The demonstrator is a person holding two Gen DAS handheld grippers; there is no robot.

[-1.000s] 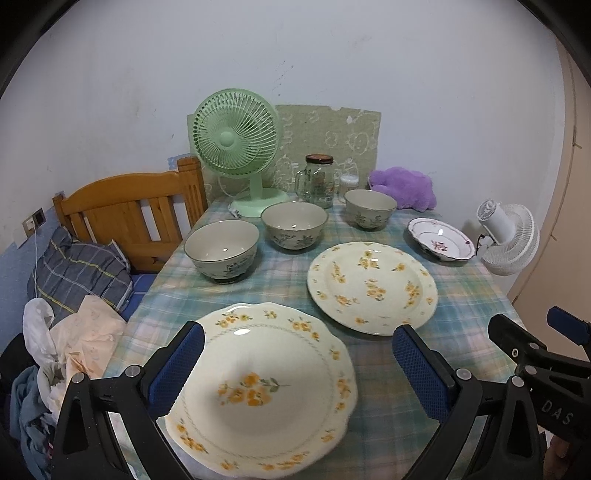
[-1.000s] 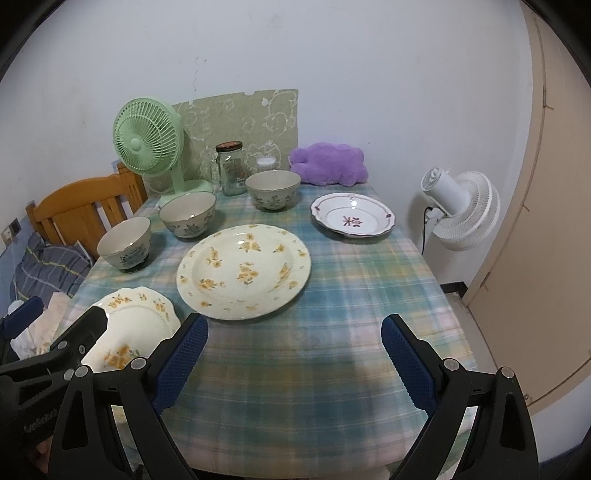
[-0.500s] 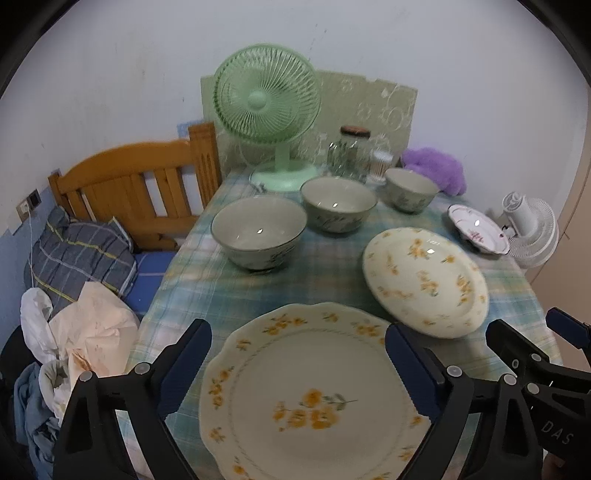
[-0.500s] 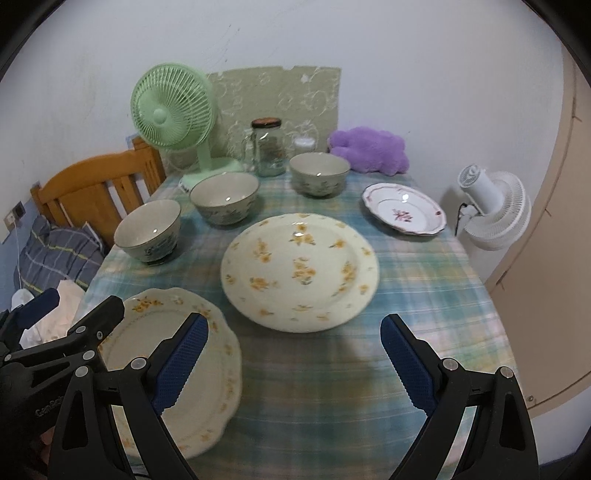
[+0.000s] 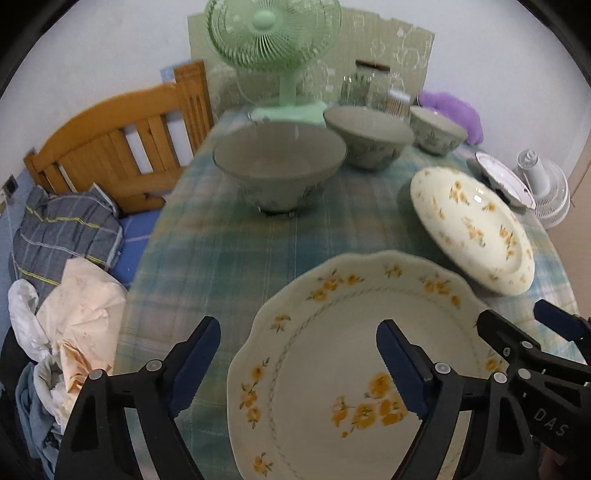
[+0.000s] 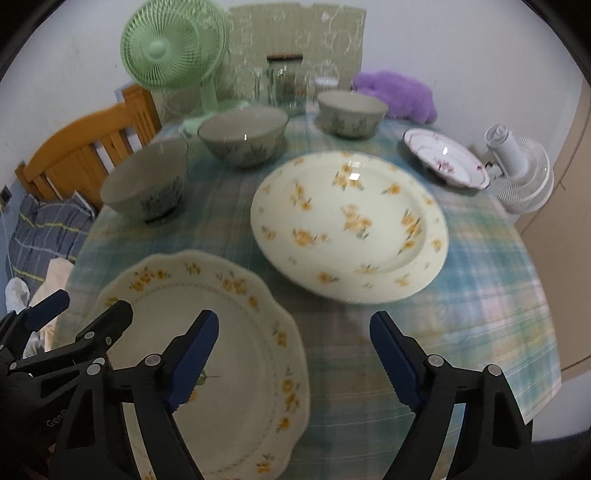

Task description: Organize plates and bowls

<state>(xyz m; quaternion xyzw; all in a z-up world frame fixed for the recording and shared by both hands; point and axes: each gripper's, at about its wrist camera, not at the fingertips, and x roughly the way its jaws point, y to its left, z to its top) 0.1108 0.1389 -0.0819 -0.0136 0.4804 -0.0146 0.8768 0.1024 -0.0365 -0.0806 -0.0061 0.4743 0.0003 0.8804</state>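
Left gripper (image 5: 297, 360) spread wide, empty, straddling the left rim of the scalloped plate (image 5: 354, 365) at the near table (image 5: 221, 258) edge. Right gripper (image 6: 293, 352) also wide, empty, its left finger over that plate's right side. Beyond: round floral plate (image 6: 349, 225) mid-table, then three bowls (image 5: 279, 166) in a row, small red-patterned plate (image 6: 445, 157) far right, green fan (image 6: 171, 42) at back.

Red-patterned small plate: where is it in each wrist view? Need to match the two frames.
Left wrist: red-patterned plate at the far right edge, seen edge-on, beyond the round yellow-flower plate.
Right wrist: same plate upper right, face visible, beside the white fan.
Shared landmark: green fan, top centre in the left view, top left in the right.
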